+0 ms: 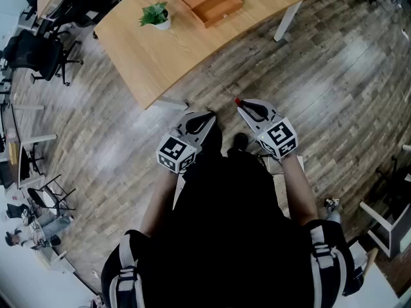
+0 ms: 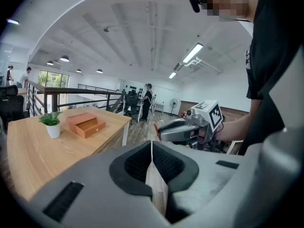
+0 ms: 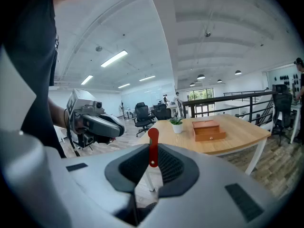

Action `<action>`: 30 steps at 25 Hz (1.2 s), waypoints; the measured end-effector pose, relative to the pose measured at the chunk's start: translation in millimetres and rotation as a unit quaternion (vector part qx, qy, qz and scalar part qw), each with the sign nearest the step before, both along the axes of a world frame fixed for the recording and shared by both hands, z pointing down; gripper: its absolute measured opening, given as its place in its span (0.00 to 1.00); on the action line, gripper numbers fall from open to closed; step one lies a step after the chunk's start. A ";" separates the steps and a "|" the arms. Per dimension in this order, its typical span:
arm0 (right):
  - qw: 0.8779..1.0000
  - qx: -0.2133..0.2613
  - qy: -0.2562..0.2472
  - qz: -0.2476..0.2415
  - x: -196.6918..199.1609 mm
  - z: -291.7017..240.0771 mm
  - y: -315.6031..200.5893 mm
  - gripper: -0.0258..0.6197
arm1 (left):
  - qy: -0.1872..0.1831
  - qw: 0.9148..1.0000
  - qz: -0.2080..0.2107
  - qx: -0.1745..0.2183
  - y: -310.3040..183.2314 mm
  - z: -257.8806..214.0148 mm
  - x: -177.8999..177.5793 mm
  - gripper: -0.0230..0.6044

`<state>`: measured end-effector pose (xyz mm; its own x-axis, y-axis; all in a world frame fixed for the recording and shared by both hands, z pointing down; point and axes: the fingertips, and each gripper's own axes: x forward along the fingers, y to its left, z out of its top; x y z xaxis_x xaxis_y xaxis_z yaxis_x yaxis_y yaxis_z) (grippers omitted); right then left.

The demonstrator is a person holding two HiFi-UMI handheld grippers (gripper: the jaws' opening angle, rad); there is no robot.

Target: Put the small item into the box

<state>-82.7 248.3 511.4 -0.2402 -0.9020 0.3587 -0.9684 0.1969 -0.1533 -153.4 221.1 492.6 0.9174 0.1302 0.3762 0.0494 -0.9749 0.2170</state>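
Observation:
A small red item (image 3: 153, 146) stands upright between the pads of my right gripper (image 3: 153, 152), which is shut on it. In the head view its red tip (image 1: 237, 100) pokes out of the right gripper (image 1: 239, 102), held in the air in front of the person's body. My left gripper (image 1: 209, 115) hovers just to its left, shut with nothing in it (image 2: 151, 148). The wooden box (image 1: 210, 2) with an open drawer sits on the far table, well away from both grippers; it also shows as the box (image 2: 86, 124) and the box (image 3: 208, 129).
The light wooden table (image 1: 167, 50) also carries a small potted plant (image 1: 156, 15) left of the box. Wood-plank floor lies between the person and the table. Black office chairs (image 1: 38, 50) stand at the left, a railing (image 3: 228, 101) behind the table.

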 end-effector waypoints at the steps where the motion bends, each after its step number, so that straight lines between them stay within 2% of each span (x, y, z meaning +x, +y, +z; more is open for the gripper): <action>1: 1.000 0.002 0.000 0.000 -1.2 -1.0 2.8 0.14 | 0.007 1.000 -0.001 0.003 1.9 -2.9 0.7 0.09; 7: 1.000 0.002 0.006 0.001 -5.6 -5.0 23.9 0.14 | 0.053 0.998 -0.018 0.008 14.4 -21.8 0.0 0.08; 11: 1.000 0.007 0.010 0.000 -5.0 -10.2 26.3 0.14 | 0.059 0.998 0.001 0.015 22.5 -27.2 3.6 0.08; 17: 1.000 0.021 0.015 -0.006 -6.7 -24.5 20.0 0.14 | 0.066 0.998 0.004 0.020 23.4 -37.0 7.8 0.08; 22: 1.000 0.027 0.012 -0.011 -7.6 -29.4 17.6 0.14 | 0.050 0.998 0.009 0.033 21.6 -37.8 11.3 0.08; 26: 0.999 0.028 0.014 -0.015 -10.1 -29.5 14.8 0.14 | 0.044 0.999 0.014 0.022 22.2 -34.5 10.2 0.08; 30: 0.999 0.030 0.012 -0.019 -13.3 -29.6 12.9 0.14 | 0.029 0.999 0.036 -0.005 32.1 -25.5 6.8 0.08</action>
